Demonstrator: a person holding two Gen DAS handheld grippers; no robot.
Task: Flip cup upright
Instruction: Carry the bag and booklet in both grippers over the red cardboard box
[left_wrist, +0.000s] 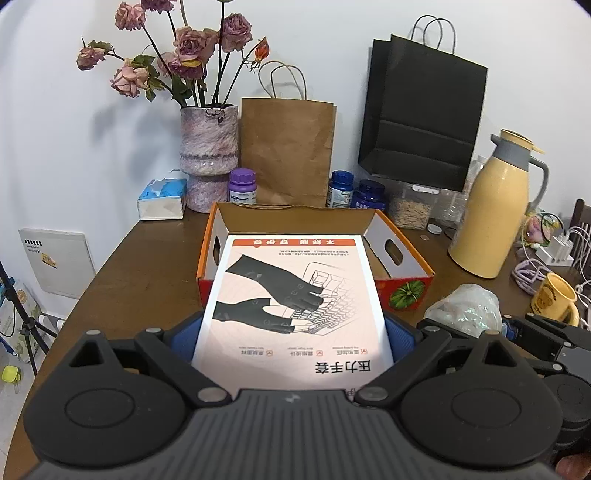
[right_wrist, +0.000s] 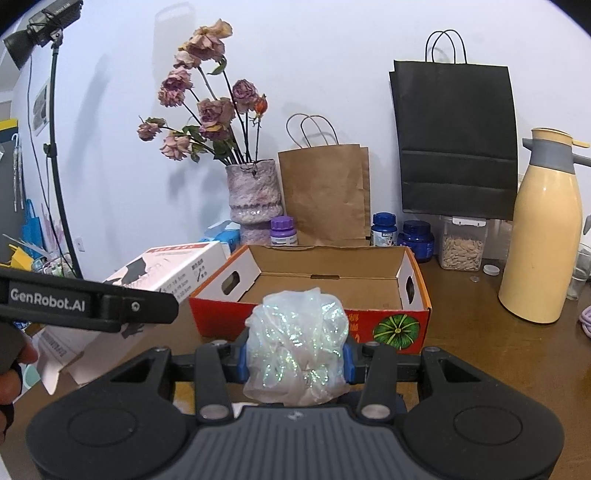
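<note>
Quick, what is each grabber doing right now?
Left gripper: closed on the white glove box.
Right gripper: closed on a crumpled shiny plastic bag.

crumpled plastic bag (right_wrist: 297, 343) between right tongs (right_wrist: 295, 360)

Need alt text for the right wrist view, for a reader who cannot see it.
The right gripper holds a crumpled iridescent plastic bag between its jaws, in front of an empty orange cardboard box on a brown table. At left, the left gripper carries a white glove box; a vase of dried roses stands behind.
</note>
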